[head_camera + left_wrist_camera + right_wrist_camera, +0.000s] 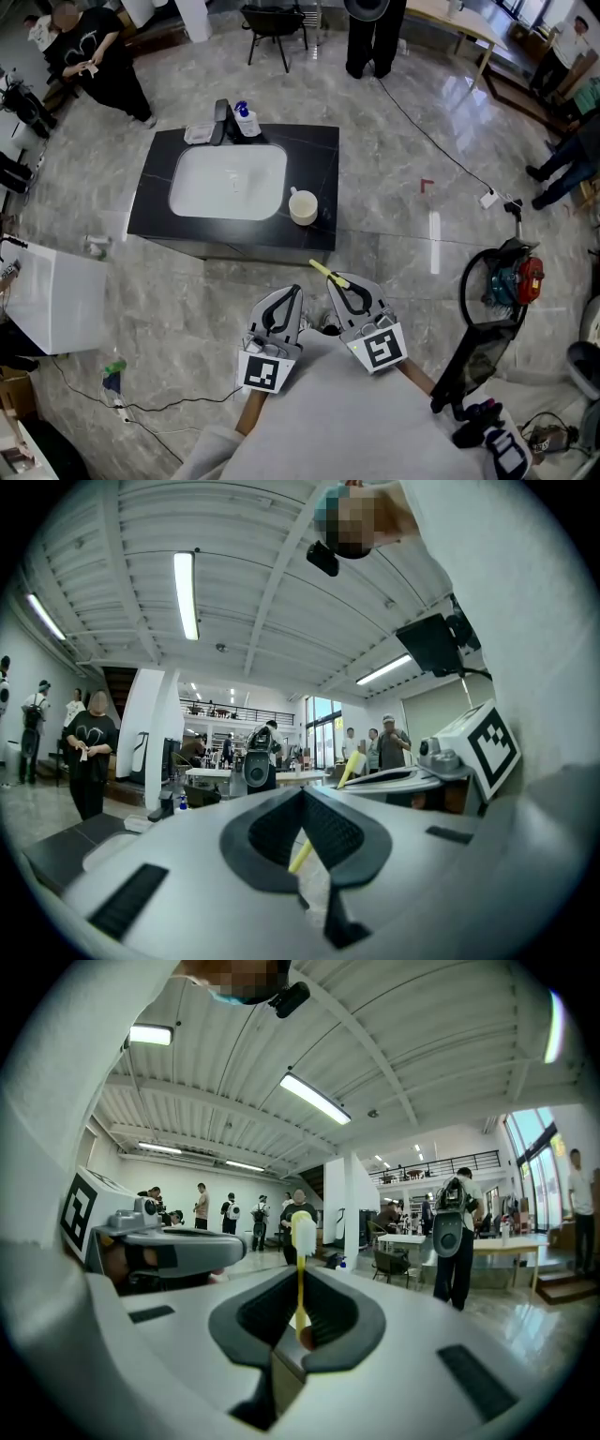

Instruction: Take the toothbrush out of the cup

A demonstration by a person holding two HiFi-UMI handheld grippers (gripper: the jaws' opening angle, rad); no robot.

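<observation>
Yellow-handled plastic toothbrush point(322, 270) with white bristle head: long axis along the jaw line, head toward 10 o'clock in head view. Clear of the cream round cup point(303, 206), which stands at 12 o'clock on the black countertop point(319, 150). Right gripper point(339, 282) clamped on the handle. Left gripper point(289, 292): jaws together.

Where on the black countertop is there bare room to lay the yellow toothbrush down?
Free on the black countertop: the right strip behind the cream cup, beside the white basin; the left strip; and the narrow front strip ahead of the basin. Crowded: the back edge, where a small grey tray, a black tap and a blue-capped bottle cluster.
</observation>
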